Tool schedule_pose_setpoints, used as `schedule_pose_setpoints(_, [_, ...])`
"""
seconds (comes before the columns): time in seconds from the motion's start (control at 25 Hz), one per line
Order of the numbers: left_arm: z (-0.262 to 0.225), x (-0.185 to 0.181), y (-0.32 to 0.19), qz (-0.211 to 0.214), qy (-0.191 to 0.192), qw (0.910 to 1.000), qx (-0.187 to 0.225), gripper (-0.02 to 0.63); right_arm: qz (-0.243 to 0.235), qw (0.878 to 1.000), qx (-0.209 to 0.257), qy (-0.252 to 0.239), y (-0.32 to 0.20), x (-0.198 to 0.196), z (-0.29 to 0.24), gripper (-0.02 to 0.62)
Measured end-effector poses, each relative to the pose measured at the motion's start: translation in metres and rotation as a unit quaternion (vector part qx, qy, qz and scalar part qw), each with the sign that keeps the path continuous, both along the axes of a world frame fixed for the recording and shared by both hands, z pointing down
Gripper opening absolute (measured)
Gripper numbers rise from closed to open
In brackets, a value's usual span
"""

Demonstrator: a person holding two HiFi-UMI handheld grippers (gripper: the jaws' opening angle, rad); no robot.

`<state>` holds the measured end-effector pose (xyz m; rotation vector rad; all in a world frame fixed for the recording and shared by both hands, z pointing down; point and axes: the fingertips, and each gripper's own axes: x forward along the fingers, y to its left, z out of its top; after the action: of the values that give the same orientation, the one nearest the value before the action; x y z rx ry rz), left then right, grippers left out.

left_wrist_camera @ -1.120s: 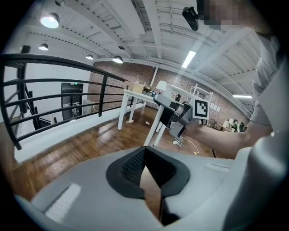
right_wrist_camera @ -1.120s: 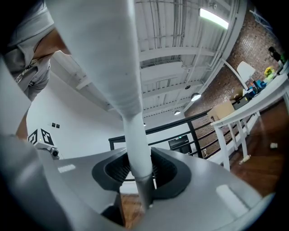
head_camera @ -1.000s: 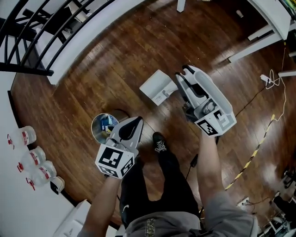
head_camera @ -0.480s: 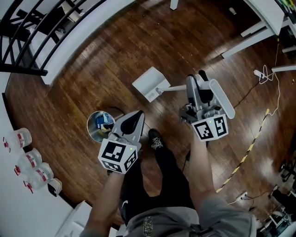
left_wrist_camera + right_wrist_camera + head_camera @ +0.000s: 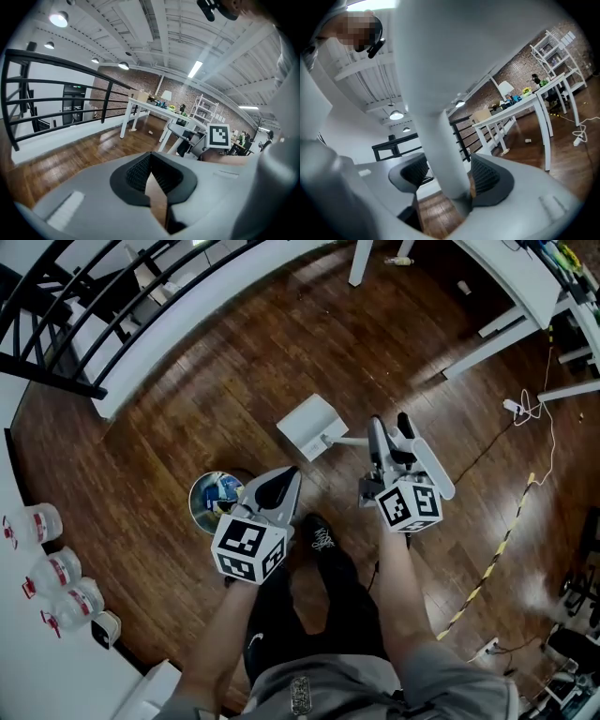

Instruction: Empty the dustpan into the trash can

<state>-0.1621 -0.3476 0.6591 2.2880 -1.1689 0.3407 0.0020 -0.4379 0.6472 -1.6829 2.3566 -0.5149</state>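
Right gripper (image 5: pixel 389 424) jaws were opening around the dustpan (image 5: pixel 307 426) handle; left gripper (image 5: pixel 284 478) clenched, empty. Dustpan seemingly rested on the floor (image 5: pixel 169 409): best to release fully, then withdraw straight.

Loft workspace, brick wall (image 5: pixel 176 91), white worktables (image 5: pixel 150 106), black railing (image 5: pixel 52 379), wooden floor (image 5: pixel 234 381), trailing cables (image 5: pixel 495 565)

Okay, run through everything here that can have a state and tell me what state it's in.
Trash can: upright, no lid, rubbish inside.
Dustpan: pan end down, away from the trash can.
Left claw: shut, empty.
Right claw: jaws opening, dustpan handle between them.
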Motion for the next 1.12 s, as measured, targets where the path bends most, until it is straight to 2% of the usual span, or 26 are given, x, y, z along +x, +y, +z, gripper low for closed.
schedule_pose_setpoints(0.08, [-0.008,-0.014,0.000,0.001,0.005,1.0000,0.002,-0.012,0.010,1.000,-0.018,0.013,0.004,-0.008,0.005,0.297])
schedule_pose_setpoints(0.28, [-0.022,-0.039,0.005,0.010,0.010,0.9999,0.006,-0.012,0.031,0.996,-0.077,0.037,0.021,-0.012,0.024,0.398])
schedule_pose_setpoints(0.4, [-0.032,-0.054,0.011,0.016,0.016,0.9997,0.011,-0.012,0.026,0.991,-0.128,0.043,0.048,-0.019,0.041,0.399])
schedule_pose_setpoints(0.48, [-0.044,-0.066,0.014,0.018,0.020,0.9995,0.016,-0.012,0.003,0.988,-0.151,0.040,0.070,-0.037,0.039,0.390])
schedule_pose_setpoints(0.52, [-0.051,-0.072,0.015,0.019,0.021,0.9994,0.020,-0.012,-0.013,0.986,-0.159,0.039,0.080,-0.049,0.033,0.369])
schedule_pose_setpoints(0.6, [-0.070,-0.082,0.017,0.021,0.021,0.9992,0.028,-0.012,-0.042,0.986,-0.157,0.043,0.091,-0.072,0.010,0.239])
schedule_pose_setpoints(0.76, [-0.116,-0.103,0.023,0.020,0.021,0.9979,0.057,-0.012,-0.079,0.990,-0.096,0.059,0.096,-0.117,-0.065,-0.001])
schedule_pose_setpoints(0.96, [-0.168,-0.135,0.045,0.003,0.022,0.9963,0.083,-0.012,-0.157,0.985,-0.043,0.057,0.112,-0.190,-0.155,-0.001])
schedule_pose_setpoints(1.12, [-0.200,-0.164,0.071,-0.010,0.018,0.9949,0.099,-0.012,-0.214,0.975,0.005,0.061,0.129,-0.240,-0.222,-0.002])
